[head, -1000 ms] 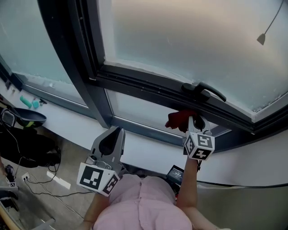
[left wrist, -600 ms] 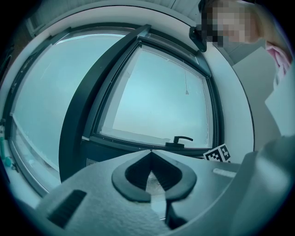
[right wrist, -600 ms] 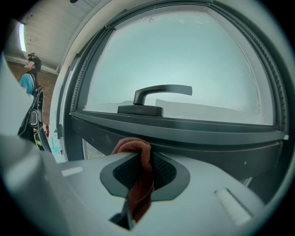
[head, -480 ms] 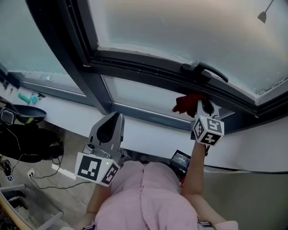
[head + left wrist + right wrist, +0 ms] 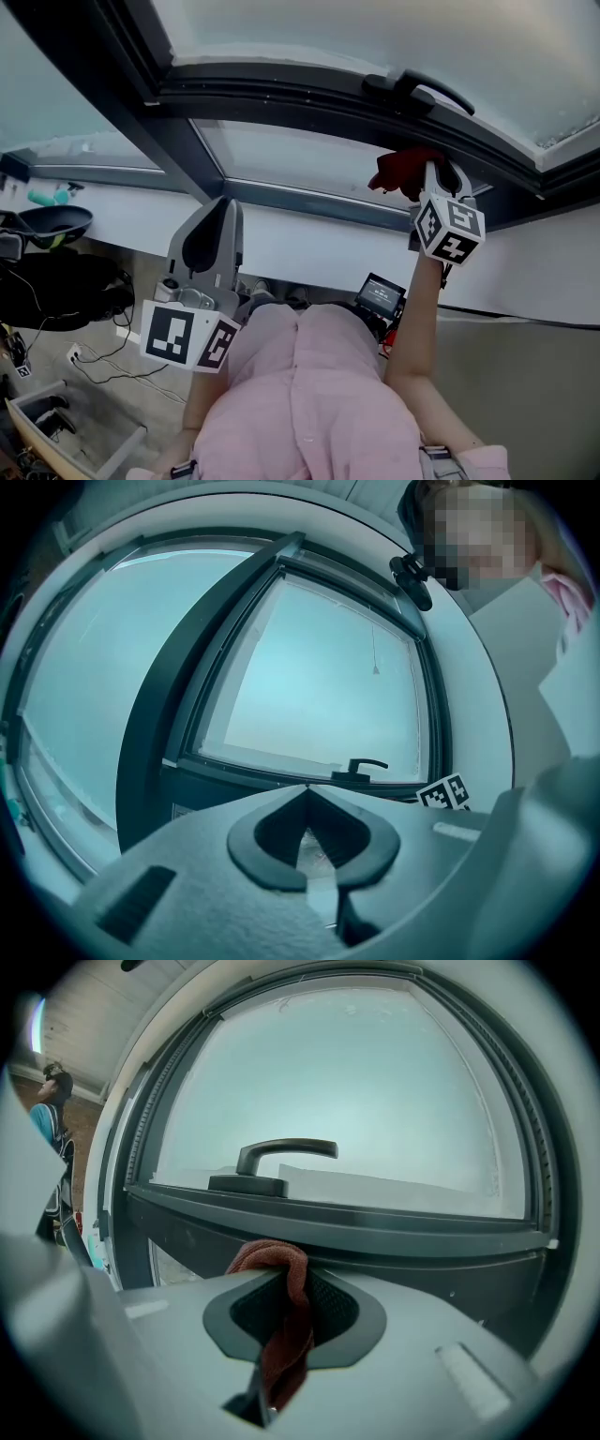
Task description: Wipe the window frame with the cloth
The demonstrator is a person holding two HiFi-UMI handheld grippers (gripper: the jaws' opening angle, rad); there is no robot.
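- My right arm point(image 5: 412, 328) is stretched out almost straight toward 1 o'clock, forearm bare, carrying the right tongs point(image 5: 437, 174) up to the dark window frame point(image 5: 281, 94).
- The right tongs are pinching the red cloth point(image 5: 403, 171). It bunches out at 10 o'clock of the tips and lies against the lower rail of the frame, just below the window handle point(image 5: 422, 89).
- In the right gripper view the cloth point(image 5: 281, 1316) runs down between the two jaws, with its folded top touching the rail point(image 5: 375, 1232).
- My left arm is held low and close to my body at 8 o'clock. The left tongs point(image 5: 223, 204) point to 12 o'clock, well apart from the frame.
- The left tongs point(image 5: 305, 791) are pressed together on nothing.
- Each marker cube point(image 5: 450, 230) carries black-and-white square codes. The small screen point(image 5: 380, 295) near my knees is too small to read.
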